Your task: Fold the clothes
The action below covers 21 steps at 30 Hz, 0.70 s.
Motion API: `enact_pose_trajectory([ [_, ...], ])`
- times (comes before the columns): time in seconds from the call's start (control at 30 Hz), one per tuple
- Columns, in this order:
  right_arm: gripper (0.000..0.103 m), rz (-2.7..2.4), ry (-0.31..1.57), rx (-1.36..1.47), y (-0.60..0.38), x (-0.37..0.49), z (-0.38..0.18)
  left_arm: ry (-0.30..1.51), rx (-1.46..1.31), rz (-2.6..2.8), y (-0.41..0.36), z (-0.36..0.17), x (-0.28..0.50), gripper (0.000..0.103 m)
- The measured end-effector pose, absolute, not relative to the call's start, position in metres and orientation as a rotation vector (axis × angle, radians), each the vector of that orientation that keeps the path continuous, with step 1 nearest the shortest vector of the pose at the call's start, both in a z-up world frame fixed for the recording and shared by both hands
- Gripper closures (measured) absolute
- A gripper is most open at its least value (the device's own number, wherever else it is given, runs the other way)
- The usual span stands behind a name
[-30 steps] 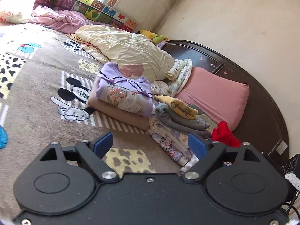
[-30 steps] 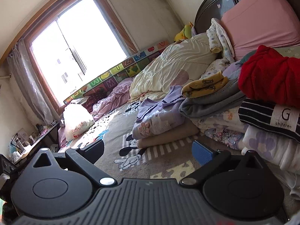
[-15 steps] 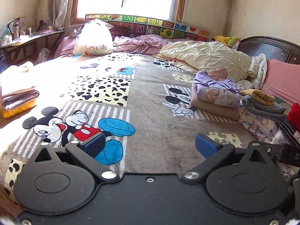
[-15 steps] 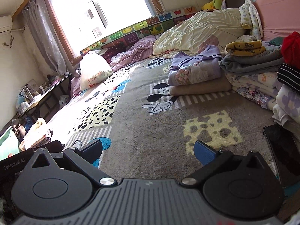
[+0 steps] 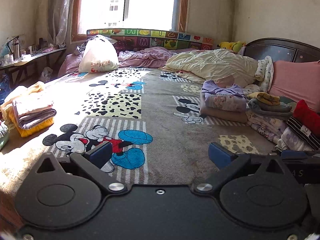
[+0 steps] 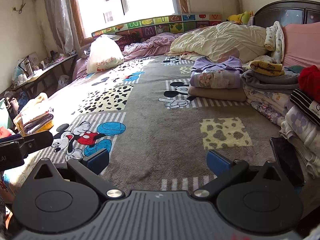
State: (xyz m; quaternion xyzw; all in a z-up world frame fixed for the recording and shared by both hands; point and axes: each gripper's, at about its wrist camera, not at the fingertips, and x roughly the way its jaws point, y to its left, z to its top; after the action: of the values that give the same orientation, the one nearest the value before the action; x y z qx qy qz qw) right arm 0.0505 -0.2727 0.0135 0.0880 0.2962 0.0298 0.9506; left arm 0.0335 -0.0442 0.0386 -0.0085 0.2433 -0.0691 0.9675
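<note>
Both grippers, left (image 5: pixel 159 155) and right (image 6: pixel 158 160), stand spread wide at lower frame, grasping nothing, above the cartoon-mouse blanket (image 5: pixel 164 124). Folded clothes (image 5: pixel 224 103) stack at right of frame; a smaller folded pile (image 5: pixel 33 113) sits at left edge.

Home bedroom: bed (image 5: pixel 160 104), headboard (image 5: pixel 280 49).

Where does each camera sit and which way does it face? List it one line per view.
Left wrist: on the left gripper, open, facing across the cartoon blanket to the window; right gripper's tip at right edge.
Right wrist: on the right gripper, open, same direction; left gripper's tip at left edge.
Shared: lilac folded top, white bag.
</note>
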Motion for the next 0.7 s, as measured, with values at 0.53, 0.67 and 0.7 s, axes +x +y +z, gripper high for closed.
enact_pose_trajectory([
  [0.53,0.0,0.054,0.567,0.086,-0.233,0.02,0.033,0.564,-0.035,-0.037,-0.018,0.037,0.01,0.0],
  [0.67,0.0,0.084,0.576,0.06,-0.217,0.021,0.031,0.559,-0.065,-0.04,-0.01,0.037,0.008,0.0],
  [0.7,0.0,0.086,0.58,0.057,-0.215,0.022,0.03,0.557,-0.077,-0.049,-0.008,0.037,0.008,0.0],
])
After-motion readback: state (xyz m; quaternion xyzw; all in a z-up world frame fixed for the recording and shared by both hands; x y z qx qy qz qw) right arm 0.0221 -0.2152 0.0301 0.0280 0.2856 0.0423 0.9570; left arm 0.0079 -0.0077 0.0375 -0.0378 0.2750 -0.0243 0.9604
